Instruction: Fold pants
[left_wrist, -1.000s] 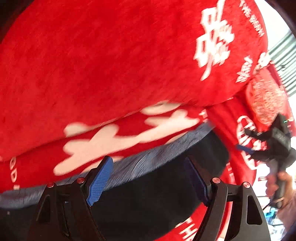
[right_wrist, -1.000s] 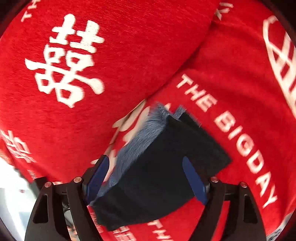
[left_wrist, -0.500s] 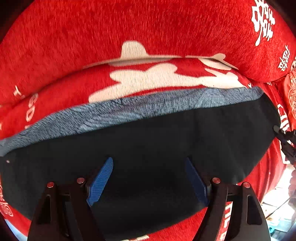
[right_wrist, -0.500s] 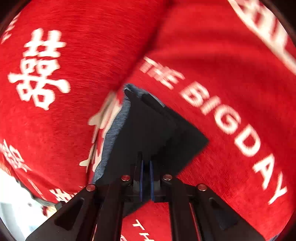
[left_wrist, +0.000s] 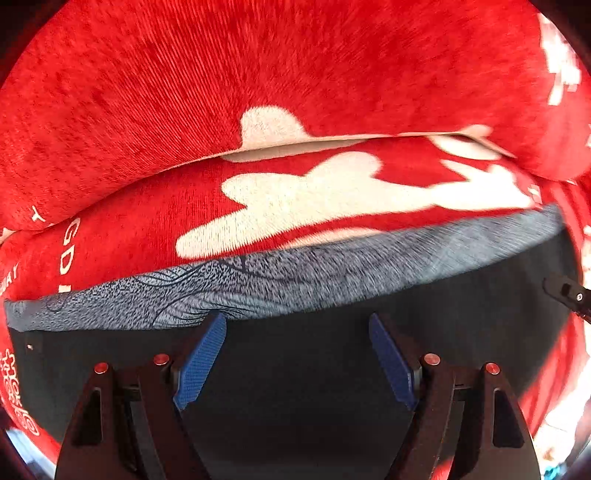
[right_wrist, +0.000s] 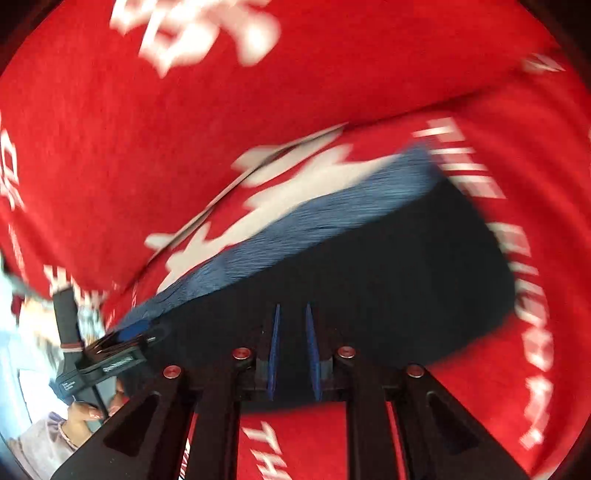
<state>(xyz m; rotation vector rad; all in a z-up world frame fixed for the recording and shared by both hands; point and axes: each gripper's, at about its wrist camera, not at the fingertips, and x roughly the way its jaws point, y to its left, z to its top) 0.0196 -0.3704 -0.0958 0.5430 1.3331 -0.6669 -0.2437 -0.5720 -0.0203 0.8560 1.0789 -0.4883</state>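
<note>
The folded dark pants (left_wrist: 461, 314) lie flat on a red sofa seat, with a grey-blue patterned band (left_wrist: 332, 277) along their far edge. My left gripper (left_wrist: 295, 321) points down over the middle of the pants. Its jaws are wide and opening, and its blue pads hold nothing. In the blurred right wrist view the pants (right_wrist: 406, 258) fill the centre. My right gripper (right_wrist: 292, 308) hangs over their near edge. Its jaws are opening from shut to a narrow gap, and I see no fabric pinched between them. The left gripper (right_wrist: 125, 332) appears at the pants' left end.
The red sofa cover (left_wrist: 258, 74) with white lettering surrounds the pants; the back cushion (right_wrist: 221, 92) rises just behind them. A person's hand (right_wrist: 85, 410) and pale sleeve (right_wrist: 33, 435) hold the left gripper at the sofa's left edge.
The left gripper has come down closer over the pants and its jaws have widened a little. The right gripper shut, then parted slightly, and swung sideways along the pants' near edge.
</note>
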